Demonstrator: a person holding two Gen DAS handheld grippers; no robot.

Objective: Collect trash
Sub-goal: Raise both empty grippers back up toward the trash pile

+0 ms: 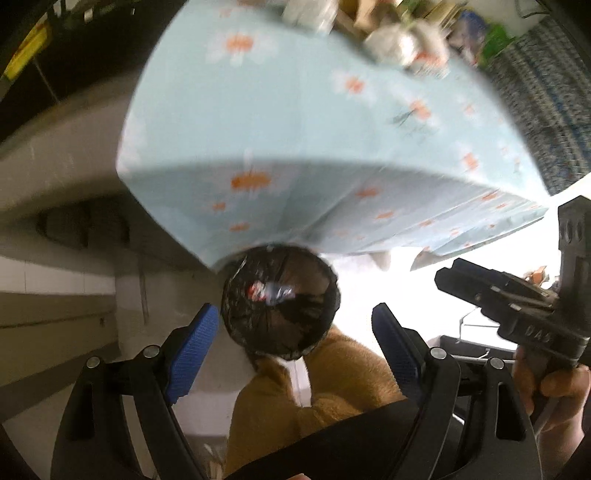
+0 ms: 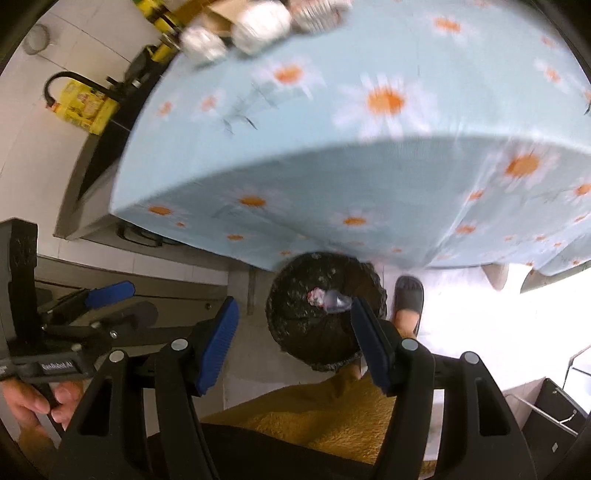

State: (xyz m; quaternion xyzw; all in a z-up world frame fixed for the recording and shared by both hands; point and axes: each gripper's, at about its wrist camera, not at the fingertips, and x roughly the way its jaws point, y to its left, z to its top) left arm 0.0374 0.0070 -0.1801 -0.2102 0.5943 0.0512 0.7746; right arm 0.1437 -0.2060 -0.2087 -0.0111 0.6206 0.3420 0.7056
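A round bin with a black liner stands on the floor at the table's near edge; it also shows in the right wrist view. A crumpled plastic wrapper lies inside it, also in the right wrist view. My left gripper is open and empty above the bin. My right gripper is open and empty above the bin too. Crumpled white trash lies on the table's far side, also in the right wrist view.
The table with a light-blue daisy cloth fills the upper view. The person's mustard trousers and sandalled foot are beside the bin. A dark counter with a yellow packet stands at left.
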